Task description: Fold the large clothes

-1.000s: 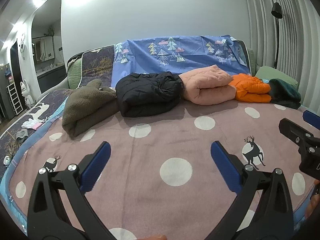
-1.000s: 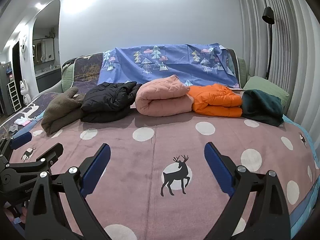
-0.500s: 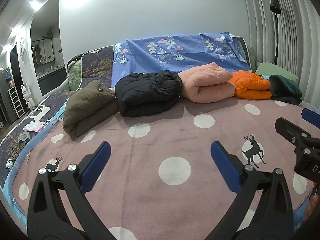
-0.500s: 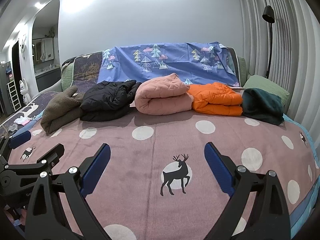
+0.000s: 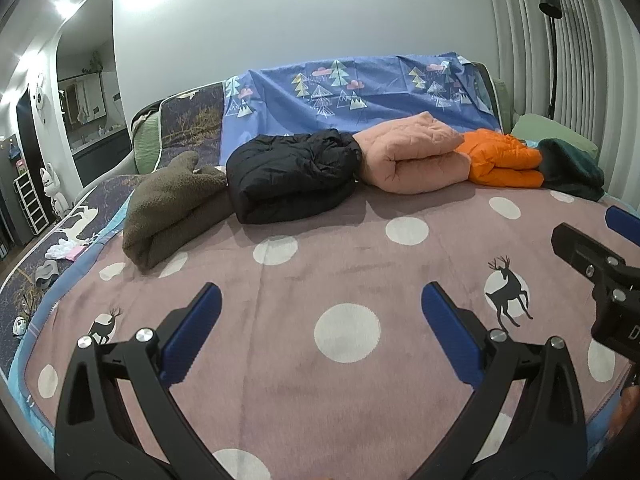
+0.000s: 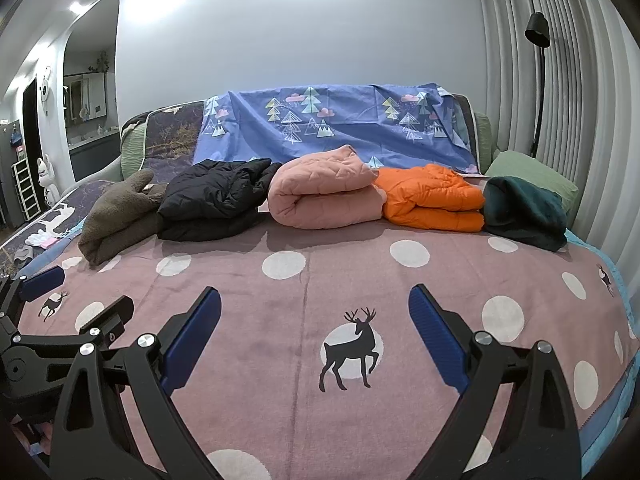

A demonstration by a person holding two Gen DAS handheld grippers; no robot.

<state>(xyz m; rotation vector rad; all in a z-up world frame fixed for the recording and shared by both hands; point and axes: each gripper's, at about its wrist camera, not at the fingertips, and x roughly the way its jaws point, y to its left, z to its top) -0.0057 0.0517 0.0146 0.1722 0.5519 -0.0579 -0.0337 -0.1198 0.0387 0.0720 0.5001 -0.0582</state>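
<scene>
Both the left gripper (image 5: pixel 320 308) and right gripper (image 6: pixel 314 312) hover with jaws wide, holding nothing, above the spotted blanket (image 6: pixel 304 300). Five folded garments line the bed's far edge, black jacket (image 6: pixel 216 204) beside pink quilted coat (image 6: pixel 324 192).

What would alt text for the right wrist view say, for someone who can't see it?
The open right gripper hovers empty over a pink dotted blanket on a bed. Five folded garments line the far edge: brown fleece, black jacket, pink quilt, orange jacket and dark green garment. The left gripper shows at the lower left.
</scene>
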